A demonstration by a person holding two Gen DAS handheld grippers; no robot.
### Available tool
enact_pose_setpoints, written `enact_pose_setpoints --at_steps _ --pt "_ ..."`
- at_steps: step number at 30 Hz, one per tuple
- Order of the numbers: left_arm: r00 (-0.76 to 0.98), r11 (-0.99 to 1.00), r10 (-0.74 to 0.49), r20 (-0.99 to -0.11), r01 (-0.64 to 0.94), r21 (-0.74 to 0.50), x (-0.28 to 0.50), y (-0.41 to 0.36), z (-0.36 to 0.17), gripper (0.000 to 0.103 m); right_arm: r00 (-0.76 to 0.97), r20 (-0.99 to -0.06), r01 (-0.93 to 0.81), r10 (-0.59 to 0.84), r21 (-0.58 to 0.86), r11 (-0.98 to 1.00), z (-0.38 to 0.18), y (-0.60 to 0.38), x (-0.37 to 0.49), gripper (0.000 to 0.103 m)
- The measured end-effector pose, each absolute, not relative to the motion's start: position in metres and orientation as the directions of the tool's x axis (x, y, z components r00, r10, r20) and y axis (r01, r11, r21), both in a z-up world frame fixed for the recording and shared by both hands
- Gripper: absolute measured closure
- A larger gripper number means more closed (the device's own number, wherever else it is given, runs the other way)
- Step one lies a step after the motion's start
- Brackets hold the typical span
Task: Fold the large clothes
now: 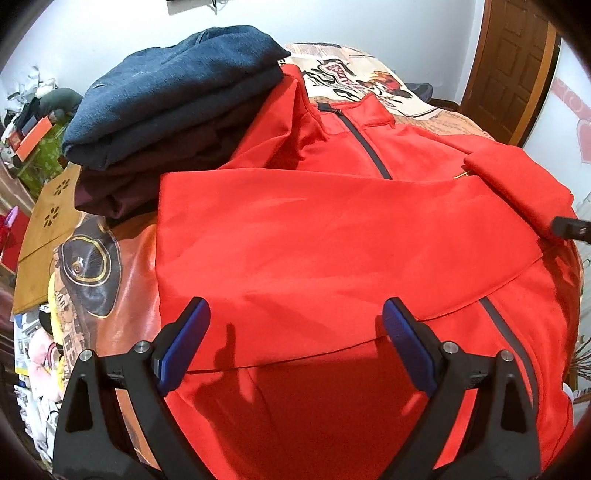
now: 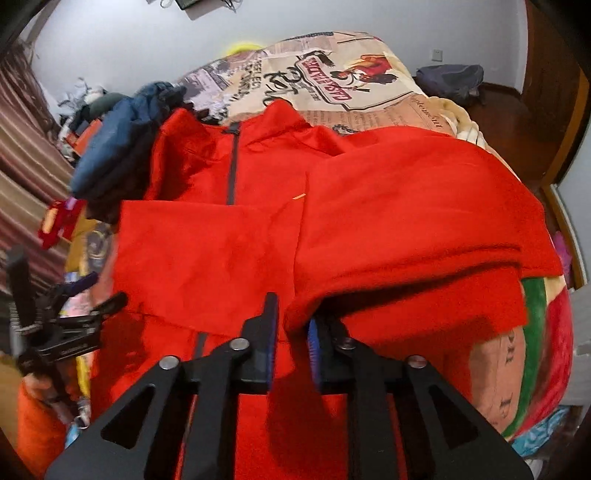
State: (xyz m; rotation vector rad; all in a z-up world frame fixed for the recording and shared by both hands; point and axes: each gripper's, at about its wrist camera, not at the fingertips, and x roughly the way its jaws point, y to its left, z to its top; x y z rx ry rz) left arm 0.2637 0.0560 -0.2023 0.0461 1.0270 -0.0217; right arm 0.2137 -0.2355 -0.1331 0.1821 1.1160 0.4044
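Jacket [image 1: 332, 236]: bright red, dark grey zipper [image 1: 364, 147] down the front. Folded garment [image 1: 173, 88] on top of the stack: dark blue. Folded garment [image 1: 147, 173] beneath: dark maroon. Bedspread [image 2: 369, 88]: cream and tan newspaper print with black lettering and a red-clad cartoon figure; green and red areas at one edge. Left hand-held gripper [image 1: 295, 347]: black frame, blue pads [image 1: 184, 343]. Right hand-held gripper [image 2: 291, 339]: black frame, blue pads. Door [image 1: 517, 66]: brown wood. Wall [image 1: 110, 29]: white.
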Motion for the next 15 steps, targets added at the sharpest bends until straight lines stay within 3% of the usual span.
enact_pose_setpoints --at_steps 6,10,15 --pt "0.546 0.999 -0.006 -0.838 0.042 0.02 0.265 0.049 -0.191 0.008 0.483 -0.773 -0.159 0.41 0.383 0.91 -0.101 -0.277 0.201 0.07" --pt "0.57 0.998 -0.011 -0.821 0.058 0.027 0.268 0.037 -0.182 0.008 0.588 -0.71 -0.047 0.389 0.45 0.892 -0.089 -0.326 0.197 0.052" --pt "0.58 0.997 -0.049 -0.813 0.074 -0.007 0.272 0.026 -0.176 0.008 0.594 -0.722 0.104 0.355 0.506 0.856 -0.114 -0.368 0.212 0.051"
